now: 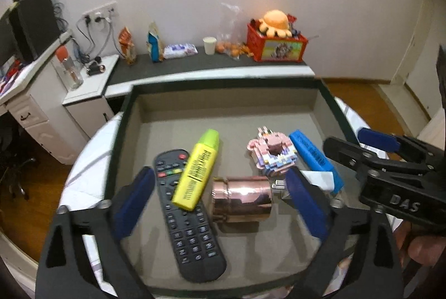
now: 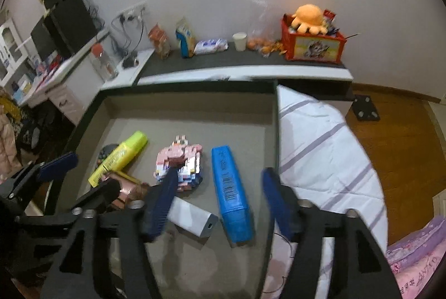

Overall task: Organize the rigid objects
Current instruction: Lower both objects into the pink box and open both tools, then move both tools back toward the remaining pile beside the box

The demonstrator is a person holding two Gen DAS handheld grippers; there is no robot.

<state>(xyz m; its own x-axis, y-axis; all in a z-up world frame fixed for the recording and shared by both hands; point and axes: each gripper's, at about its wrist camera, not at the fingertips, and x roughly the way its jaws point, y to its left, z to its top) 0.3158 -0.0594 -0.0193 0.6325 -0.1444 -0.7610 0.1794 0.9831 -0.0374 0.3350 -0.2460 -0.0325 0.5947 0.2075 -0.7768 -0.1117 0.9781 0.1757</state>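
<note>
So basically everything's already inside the tray (image 1: 131,115), w/ both grippers hanging over its near edge, prob bc stuff just got dropped in. Left gripper (image 1: 220,204) is spread wide, nothing in it; right gripper (image 2: 220,201) released too, holding 0 things. Remote (image 1: 192,240) runs near-to-far by the left edge, blue box (image 2: 230,193) same direction near the right edge, highlighter (image 1: 196,170) lies diagonally across the remote, cap toward the far edge.

In the tray (image 1: 131,115), the highlighter (image 1: 196,170) lies on the remote (image 1: 189,226) toward the left edge, the case (image 1: 315,157) along the right.
</note>
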